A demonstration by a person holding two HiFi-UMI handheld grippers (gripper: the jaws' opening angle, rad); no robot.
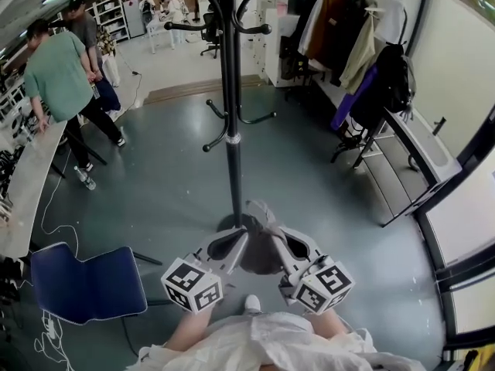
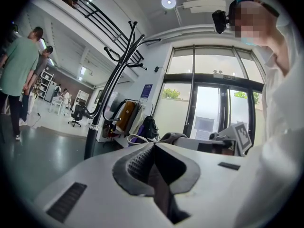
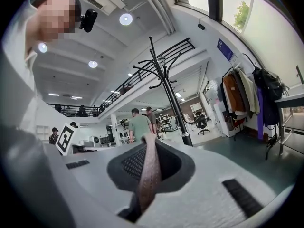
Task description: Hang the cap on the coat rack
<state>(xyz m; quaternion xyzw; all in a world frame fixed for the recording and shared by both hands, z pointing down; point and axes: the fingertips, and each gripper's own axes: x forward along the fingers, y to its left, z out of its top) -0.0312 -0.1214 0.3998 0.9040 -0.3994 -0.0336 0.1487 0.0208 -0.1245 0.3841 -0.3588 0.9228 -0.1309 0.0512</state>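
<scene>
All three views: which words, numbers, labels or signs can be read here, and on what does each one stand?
No text can be read in any view.
Blue wall sign above the hanging coats: it carries print, but too small to read in either gripper view.
Left marker cube and right marker cube: black-and-white square patterns only, no letters.
Cap: no print shows on it.

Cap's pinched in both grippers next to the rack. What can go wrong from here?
1. The left gripper and right gripper each seem to pinch only a thin edge of the cap, so it may slip out during the lift.
2. The lower hooks jut out from the coat rack. The cap or a gripper might snag on them on the way up.
</scene>
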